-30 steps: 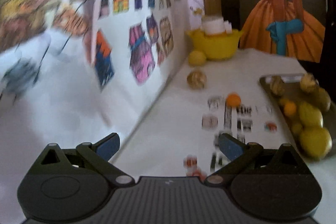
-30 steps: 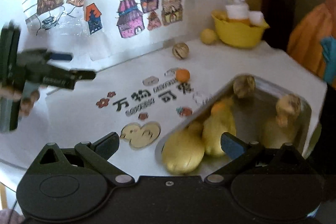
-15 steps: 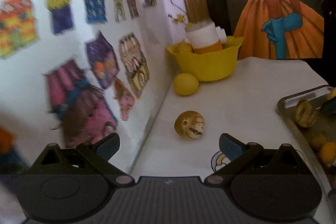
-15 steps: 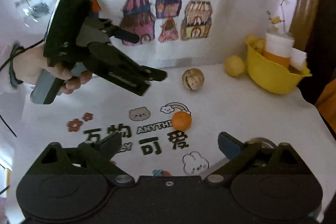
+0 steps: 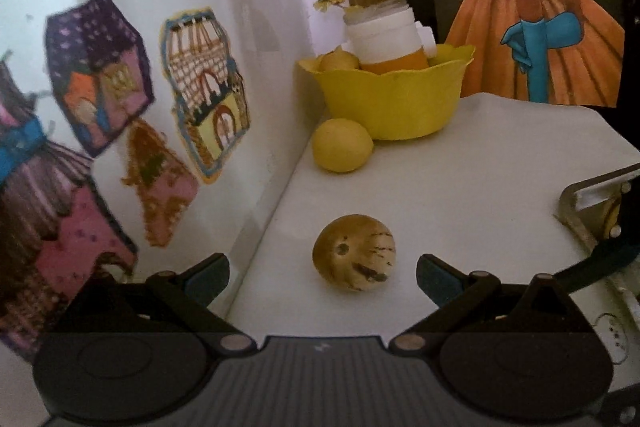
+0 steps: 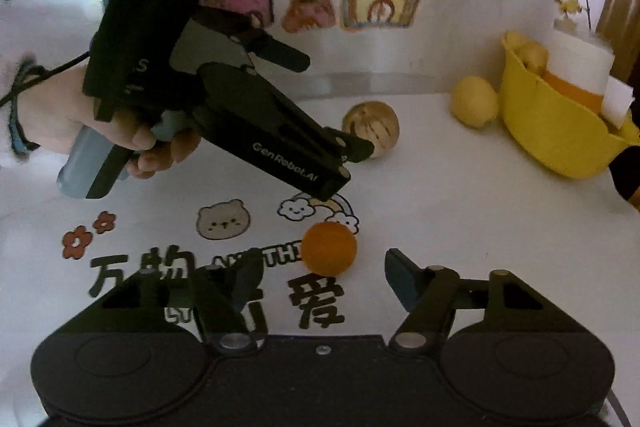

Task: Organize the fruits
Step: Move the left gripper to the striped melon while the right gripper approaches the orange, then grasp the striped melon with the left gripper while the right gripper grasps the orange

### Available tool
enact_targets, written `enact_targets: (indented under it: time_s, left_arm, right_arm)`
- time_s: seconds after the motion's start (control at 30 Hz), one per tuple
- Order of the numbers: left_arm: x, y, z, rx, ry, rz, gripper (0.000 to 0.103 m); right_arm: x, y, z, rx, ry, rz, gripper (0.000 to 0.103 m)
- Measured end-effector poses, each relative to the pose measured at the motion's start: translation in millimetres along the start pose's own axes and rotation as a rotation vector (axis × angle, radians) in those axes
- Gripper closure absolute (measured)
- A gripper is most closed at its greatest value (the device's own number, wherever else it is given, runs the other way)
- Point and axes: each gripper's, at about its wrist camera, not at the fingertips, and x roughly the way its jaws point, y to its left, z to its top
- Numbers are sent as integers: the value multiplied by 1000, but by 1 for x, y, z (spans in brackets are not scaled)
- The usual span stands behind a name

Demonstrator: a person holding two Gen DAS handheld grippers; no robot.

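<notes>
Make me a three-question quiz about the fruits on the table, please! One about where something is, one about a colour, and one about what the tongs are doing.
1. Where is the lemon?
A. On the table, right beside the yellow bowl
B. Inside the metal tray
C. Between the left tongs

2. What colour is the small round fruit in front of the right tongs?
A. Green
B. Orange
C. Purple

3. What are the left tongs doing with the striped brownish fruit?
A. Squeezing it tight
B. Lifting it in the air
C. Standing open around it, not touching

Answers:
1. A: the lemon lies on the white table against the bowl's base.
2. B: it is plainly orange, sitting on the printed mat.
3. C: there is a gap on both sides of the fruit, which rests on the table.
</notes>
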Motion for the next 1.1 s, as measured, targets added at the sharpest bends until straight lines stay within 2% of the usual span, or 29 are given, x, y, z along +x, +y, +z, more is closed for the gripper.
enact_targets:
  time_s: [0.1, 0.33, 0.53, 0.7, 1.0, 1.1]
  left_arm:
    - [7, 1, -2, -2, 4, 1, 4]
    - [21, 1, -1, -30, 8, -24, 8]
    - [28, 0, -2, -36, 21, -28, 20]
    - [32, 1, -1, -60, 33, -58, 32]
    - [36, 2, 1, -90, 36, -73, 46]
    - [37, 2, 1, -88, 41, -75, 45]
  right_arm:
    - [8, -4, 0, 9, 16, -2, 42]
    - [17, -9, 3, 2, 47, 17, 43]
    - [25, -10, 10, -1, 56, 41, 44]
    - [26, -8, 13, -4, 64, 63, 53]
    - [24, -4, 14, 1, 63, 60, 61]
    - [26, -7, 15, 7, 64, 64, 61]
